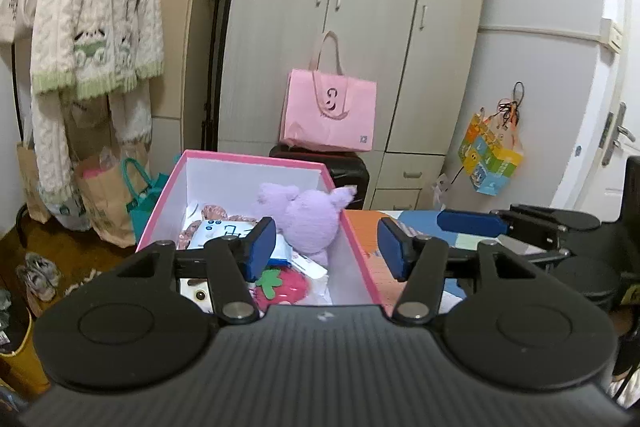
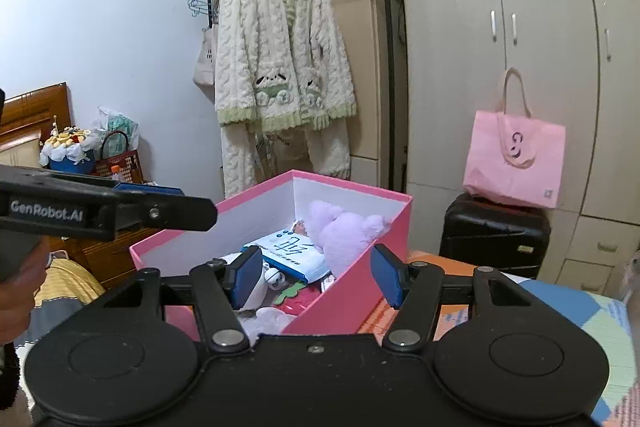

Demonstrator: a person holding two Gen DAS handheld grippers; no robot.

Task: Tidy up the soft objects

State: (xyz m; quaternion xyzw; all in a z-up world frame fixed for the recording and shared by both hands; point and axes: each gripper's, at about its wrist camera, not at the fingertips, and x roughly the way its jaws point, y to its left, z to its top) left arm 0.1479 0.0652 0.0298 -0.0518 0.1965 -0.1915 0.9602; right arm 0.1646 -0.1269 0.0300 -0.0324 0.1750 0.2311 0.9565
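Both my tongs hang empty, jaws apart — left gripper (image 1: 326, 243), right gripper (image 2: 316, 277) — just above the pink cardboard box (image 1: 362, 259) at centre frame. The fluffy lilac plush toy (image 1: 308, 219) lies inside against its right wall, likely stowed.

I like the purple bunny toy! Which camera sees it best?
The left wrist view shows the purple plush toy best: it lies in the pink box, nearly its whole body in sight. In the right wrist view the toy looks smaller, and the box wall hides its lower part.
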